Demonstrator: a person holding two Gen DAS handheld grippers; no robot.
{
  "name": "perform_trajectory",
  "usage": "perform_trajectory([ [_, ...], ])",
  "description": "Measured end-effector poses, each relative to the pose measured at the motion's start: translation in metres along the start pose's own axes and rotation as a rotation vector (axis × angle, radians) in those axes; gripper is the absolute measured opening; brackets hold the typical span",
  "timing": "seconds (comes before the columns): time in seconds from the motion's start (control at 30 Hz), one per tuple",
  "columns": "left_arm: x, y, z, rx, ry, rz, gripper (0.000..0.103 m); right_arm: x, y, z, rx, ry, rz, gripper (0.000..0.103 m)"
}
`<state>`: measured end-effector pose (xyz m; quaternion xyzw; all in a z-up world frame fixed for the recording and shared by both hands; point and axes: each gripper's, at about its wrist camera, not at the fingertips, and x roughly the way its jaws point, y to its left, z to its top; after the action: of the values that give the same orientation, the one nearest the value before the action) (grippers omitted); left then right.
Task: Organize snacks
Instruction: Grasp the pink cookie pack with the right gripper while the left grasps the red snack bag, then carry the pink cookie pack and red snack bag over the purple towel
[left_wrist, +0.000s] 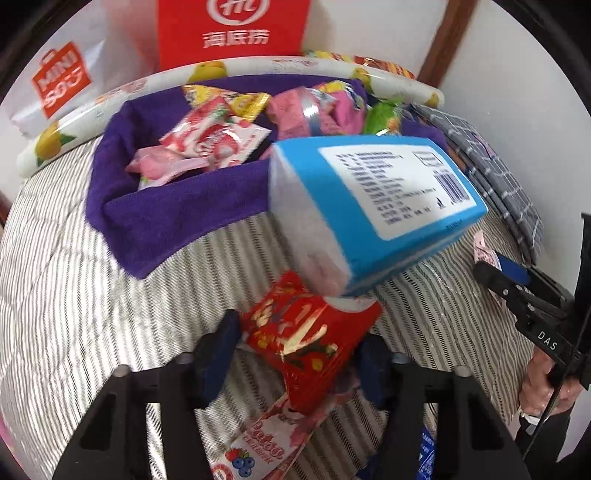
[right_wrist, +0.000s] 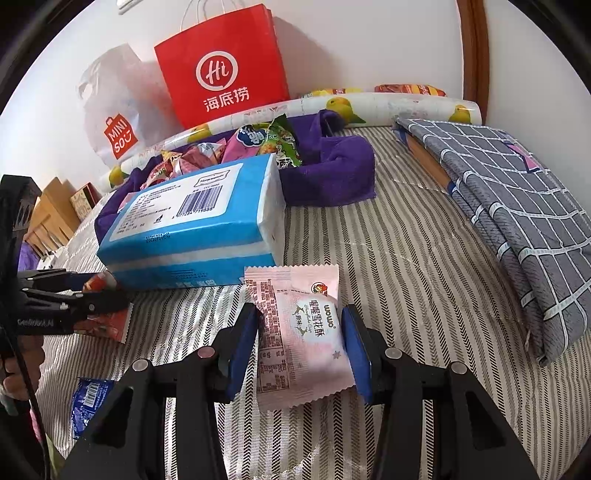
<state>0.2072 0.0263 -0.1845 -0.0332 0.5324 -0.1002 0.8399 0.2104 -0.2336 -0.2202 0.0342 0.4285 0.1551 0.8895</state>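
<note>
Right tool (right_wrist: 300, 345) clamps a pale pink snack packet (right_wrist: 301, 338), both blue pads pressed on its sides, above the striped bed cover (right_wrist: 406, 266). Left tool (left_wrist: 295, 354) straddles a red snack packet (left_wrist: 308, 339); pads look to touch its edges, grip can't be confirmed. Red packet lies on the cover, just under a blue tissue pack (left_wrist: 373, 206). Purple cloth bin (left_wrist: 155, 214) behind holds pink, yellow and green snack packets (left_wrist: 214, 142). Red paper bag (right_wrist: 225, 66) stands at the wall.
</note>
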Motion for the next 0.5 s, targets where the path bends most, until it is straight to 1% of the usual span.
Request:
perform_trajectory([
  [0.03,-0.001,0.004,0.000,-0.015,0.000,-0.015,0.040,0.000,0.000,0.000,0.002,-0.001,0.002,0.047],
  [0.07,-0.002,0.008,-0.001,-0.032,0.002,-0.032,0.034,0.000,0.000,0.000,0.003,-0.001,0.004,0.047],
  [0.1,-0.003,0.011,-0.002,-0.044,0.003,-0.040,0.032,-0.001,0.000,0.000,0.000,-0.002,0.002,0.047],
  [0.2,-0.009,0.015,-0.007,-0.050,-0.016,-0.030,0.025,-0.002,0.002,-0.001,-0.010,-0.001,-0.004,0.047],
  [0.37,-0.020,0.021,-0.010,-0.079,-0.042,-0.044,0.022,-0.008,0.002,-0.003,0.002,0.002,0.000,0.047],
  [0.43,-0.025,0.025,-0.013,-0.092,-0.045,-0.066,0.021,-0.012,0.004,-0.004,-0.005,-0.003,-0.007,0.047],
  [0.5,-0.031,0.024,-0.016,-0.091,-0.059,-0.065,0.021,-0.017,0.007,-0.005,-0.007,-0.009,-0.009,0.047],
])
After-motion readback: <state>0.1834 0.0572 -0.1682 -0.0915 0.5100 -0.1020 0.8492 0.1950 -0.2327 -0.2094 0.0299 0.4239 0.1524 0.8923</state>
